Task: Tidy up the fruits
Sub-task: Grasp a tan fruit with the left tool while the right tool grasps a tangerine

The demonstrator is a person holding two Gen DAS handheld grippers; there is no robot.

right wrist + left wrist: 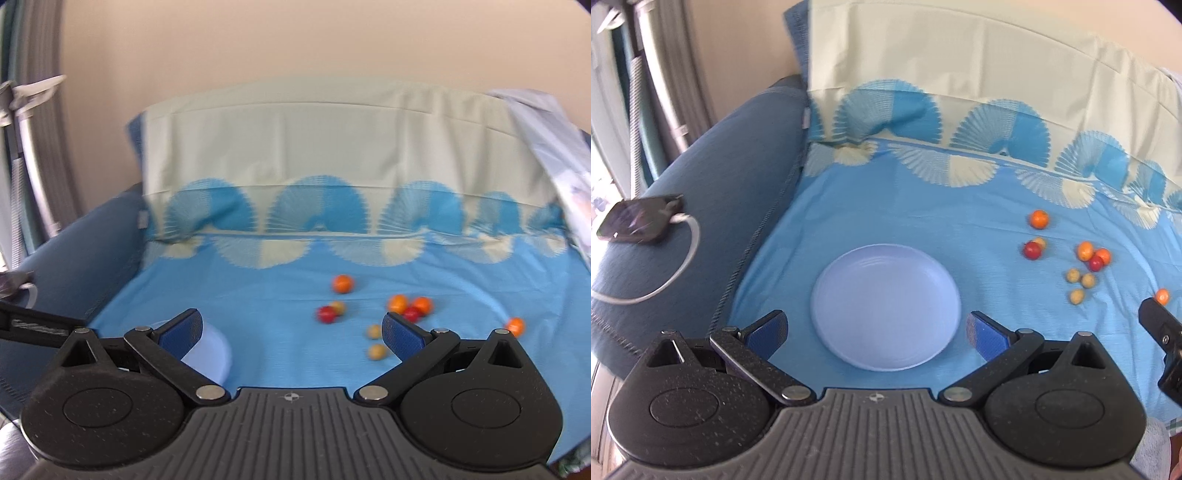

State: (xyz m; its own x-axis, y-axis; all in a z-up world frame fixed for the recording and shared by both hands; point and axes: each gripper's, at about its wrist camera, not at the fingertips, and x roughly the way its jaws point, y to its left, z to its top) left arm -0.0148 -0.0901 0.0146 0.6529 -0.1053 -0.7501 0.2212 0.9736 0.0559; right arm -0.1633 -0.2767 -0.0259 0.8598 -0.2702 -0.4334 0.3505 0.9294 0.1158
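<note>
Left gripper point(875, 328) hovers low over the blue bedsheet point(886, 206), jaws spread wide and empty, framing the pale blue plate point(886, 306). Right gripper point(291, 328) is also level, jaws wide, gripping nothing — small fruits point(373, 314) lie scattered just ahead on the sheet, apart from the plate. Only the left view shows a phone point(639, 219) with white cable on the dark blue cushion point(738, 177).
</note>
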